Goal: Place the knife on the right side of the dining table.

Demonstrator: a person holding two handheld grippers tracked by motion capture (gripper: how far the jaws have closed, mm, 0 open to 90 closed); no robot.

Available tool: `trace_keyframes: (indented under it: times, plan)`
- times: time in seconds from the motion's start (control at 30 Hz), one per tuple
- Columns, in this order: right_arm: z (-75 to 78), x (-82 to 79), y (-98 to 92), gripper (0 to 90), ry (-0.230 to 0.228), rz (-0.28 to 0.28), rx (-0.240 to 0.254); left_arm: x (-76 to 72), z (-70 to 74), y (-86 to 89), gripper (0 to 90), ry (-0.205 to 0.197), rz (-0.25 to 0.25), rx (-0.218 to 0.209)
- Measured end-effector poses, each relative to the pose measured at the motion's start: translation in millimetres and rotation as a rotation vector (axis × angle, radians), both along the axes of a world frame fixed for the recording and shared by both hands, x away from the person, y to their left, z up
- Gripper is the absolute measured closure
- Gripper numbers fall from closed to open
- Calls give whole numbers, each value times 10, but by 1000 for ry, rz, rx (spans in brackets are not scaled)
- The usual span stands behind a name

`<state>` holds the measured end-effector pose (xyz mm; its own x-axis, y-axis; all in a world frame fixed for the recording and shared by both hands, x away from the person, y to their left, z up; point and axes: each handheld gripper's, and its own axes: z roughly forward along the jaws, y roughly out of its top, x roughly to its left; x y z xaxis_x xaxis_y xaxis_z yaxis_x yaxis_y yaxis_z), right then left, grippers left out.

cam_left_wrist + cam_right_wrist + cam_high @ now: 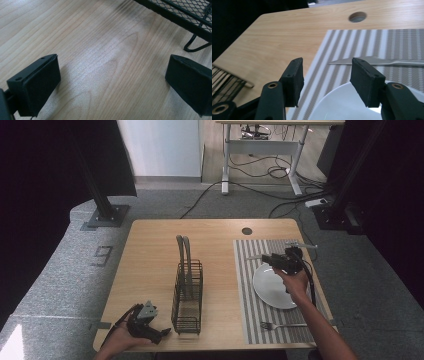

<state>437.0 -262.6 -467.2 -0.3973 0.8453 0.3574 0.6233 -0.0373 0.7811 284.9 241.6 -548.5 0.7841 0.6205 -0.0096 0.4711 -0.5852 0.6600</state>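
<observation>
Standing on grey carpet, the light wooden table [150, 270] has a round cable hole [247, 231] near its far edge; black stands and curtains flank it, and a white-legged desk [262, 150] with trailing cables lies beyond; a striped placemat [250, 320] covers the table's right part, bearing a white plate [270, 287], a fork [280, 325] at the near edge and a knife [372, 60] at the far edge; a black wire rack [187, 295] stands mid-table with two grey plates upright in it.

The knife lies flat on the mat just beyond the plate, its long axis running across the table, parallel to the far edge; in the right gripper view its blade tip points left, toward the bare wood.

The right gripper [270, 258] hovers above the plate's far rim, its forearm reaching in from the lower right, its jaws pointing left and level; they stand apart, nothing between them. The left gripper [112, 82] rests near the table's near-left corner beside the rack's foot, jaws wide apart over bare wood.
</observation>
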Motion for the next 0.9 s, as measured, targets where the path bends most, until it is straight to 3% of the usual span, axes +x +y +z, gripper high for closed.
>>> trace_keyframes:
  times: [0.17,0.3,0.6,0.9]
  plan:
    - [1,-159,109,431,-4,46,11,0,0,0,0,0,0,0]
    - [-42,-361,308,426,2,120,9,-1,0,-1,0,0,0,0]
    - [-140,-612,613,424,-2,220,11,-8,-1,-1,0,0,1,-1]
    - [-215,-687,793,418,0,262,-13,-9,0,-1,0,0,0,0]
